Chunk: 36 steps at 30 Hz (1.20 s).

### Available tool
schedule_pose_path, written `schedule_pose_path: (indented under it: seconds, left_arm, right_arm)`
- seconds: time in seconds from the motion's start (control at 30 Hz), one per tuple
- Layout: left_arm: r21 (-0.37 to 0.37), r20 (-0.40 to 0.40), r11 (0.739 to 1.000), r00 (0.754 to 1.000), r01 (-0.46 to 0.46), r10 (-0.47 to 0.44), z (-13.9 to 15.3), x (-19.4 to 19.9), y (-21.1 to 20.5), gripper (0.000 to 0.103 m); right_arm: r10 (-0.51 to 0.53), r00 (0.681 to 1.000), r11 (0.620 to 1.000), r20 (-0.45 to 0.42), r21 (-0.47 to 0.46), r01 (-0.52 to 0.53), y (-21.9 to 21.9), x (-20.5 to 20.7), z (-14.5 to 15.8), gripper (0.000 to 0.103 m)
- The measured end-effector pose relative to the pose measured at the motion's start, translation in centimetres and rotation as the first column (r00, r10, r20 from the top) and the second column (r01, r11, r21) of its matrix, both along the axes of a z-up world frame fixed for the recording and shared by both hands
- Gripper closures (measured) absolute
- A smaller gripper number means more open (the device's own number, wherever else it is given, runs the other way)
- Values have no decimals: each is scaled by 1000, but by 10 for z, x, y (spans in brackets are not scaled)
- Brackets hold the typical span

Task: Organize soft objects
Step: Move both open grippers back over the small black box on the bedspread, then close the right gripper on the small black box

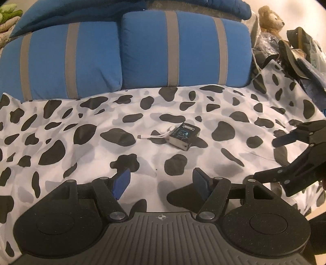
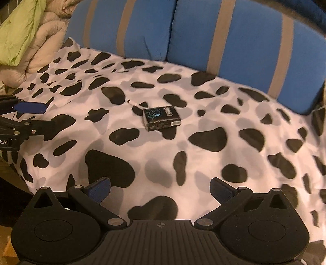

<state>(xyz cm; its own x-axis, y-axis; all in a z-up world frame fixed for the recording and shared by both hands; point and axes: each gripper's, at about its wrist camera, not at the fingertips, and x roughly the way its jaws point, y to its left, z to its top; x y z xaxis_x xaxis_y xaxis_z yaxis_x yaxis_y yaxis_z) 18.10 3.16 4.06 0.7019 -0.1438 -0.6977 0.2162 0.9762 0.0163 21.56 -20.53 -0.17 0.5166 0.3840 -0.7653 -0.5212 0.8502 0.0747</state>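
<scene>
Two blue pillows with grey stripes, the left one (image 1: pixel 61 61) and the right one (image 1: pixel 183 51), lean side by side at the head of a bed covered by a cow-print sheet (image 1: pixel 81 122). The pair also fills the top of the right wrist view (image 2: pixel 244 40). A brown teddy bear (image 1: pixel 270 18) sits at the far right corner. My left gripper (image 1: pixel 162 182) hovers open over the sheet with nothing between its blue pads. My right gripper (image 2: pixel 161 189) is open too and empty. It shows at the right of the left wrist view (image 1: pixel 271 158).
A small black box (image 1: pixel 184 135) with a white cable (image 1: pixel 154 135) lies mid-sheet. Bags and clutter (image 1: pixel 295 51) pile up at the right of the bed. A beige quilt (image 2: pixel 40 51) and a green cloth (image 2: pixel 22 30) are heaped at the left.
</scene>
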Motion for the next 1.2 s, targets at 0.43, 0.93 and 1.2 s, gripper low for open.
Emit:
schedule_pose_path:
  seconds: [0.43,0.93,1.2]
  left_arm:
    - [-7,-56,1000,998,4,-4,-4,32,6,36]
    - [-37,-107,999,994,-4,0,-7,49,13,36]
    - [-28,-121,999,992,17,-20,-9,53,8,36]
  right_arm:
    - [90,995,996,31,-7,-90,34,48,-14,0]
    - [159,981,984,108,-96,-148,73,105,-50,0]
    - [157,979,984,127,-109,-144,86,132,-65,1]
